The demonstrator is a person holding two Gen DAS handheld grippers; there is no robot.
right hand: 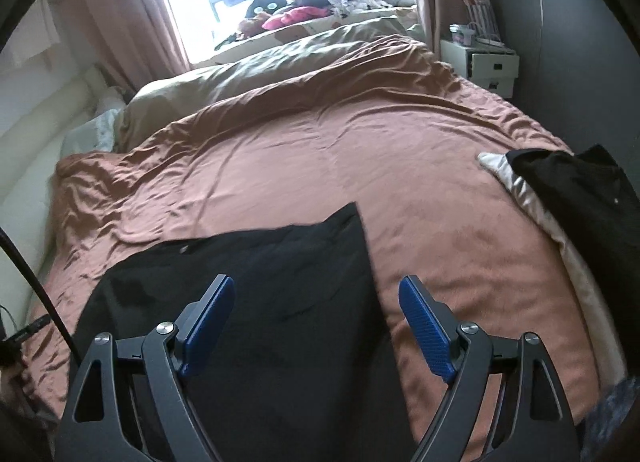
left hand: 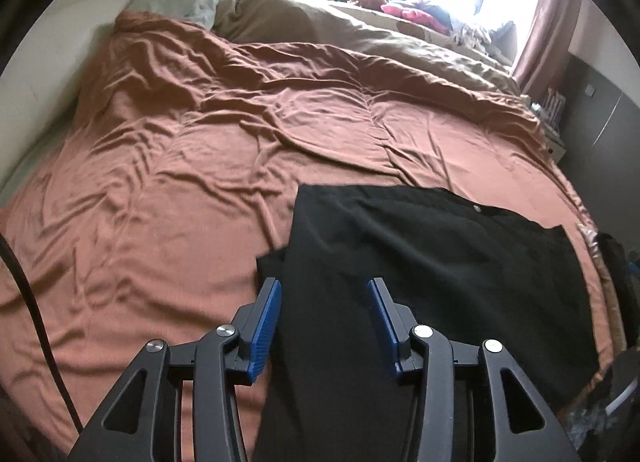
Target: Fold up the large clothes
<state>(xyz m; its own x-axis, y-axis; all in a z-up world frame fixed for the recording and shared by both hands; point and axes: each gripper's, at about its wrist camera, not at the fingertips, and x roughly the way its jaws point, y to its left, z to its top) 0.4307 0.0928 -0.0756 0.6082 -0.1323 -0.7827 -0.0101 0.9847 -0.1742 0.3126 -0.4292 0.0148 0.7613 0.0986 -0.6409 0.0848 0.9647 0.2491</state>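
A large black garment (left hand: 420,262) lies flat on the rust-brown bed cover (left hand: 180,182), near the bed's front edge. It also shows in the right wrist view (right hand: 272,286). My left gripper (left hand: 324,290) is open and empty, hovering above the garment's left part. My right gripper (right hand: 316,290) is open and empty, above the garment's right edge, with its right finger over bare cover (right hand: 440,222).
A second dark garment over a pale cloth (right hand: 576,190) lies at the bed's right edge. A beige duvet (left hand: 360,38) is bunched at the far side below the window. A white nightstand (right hand: 488,66) stands at the far right. A black cable (left hand: 28,294) hangs at left.
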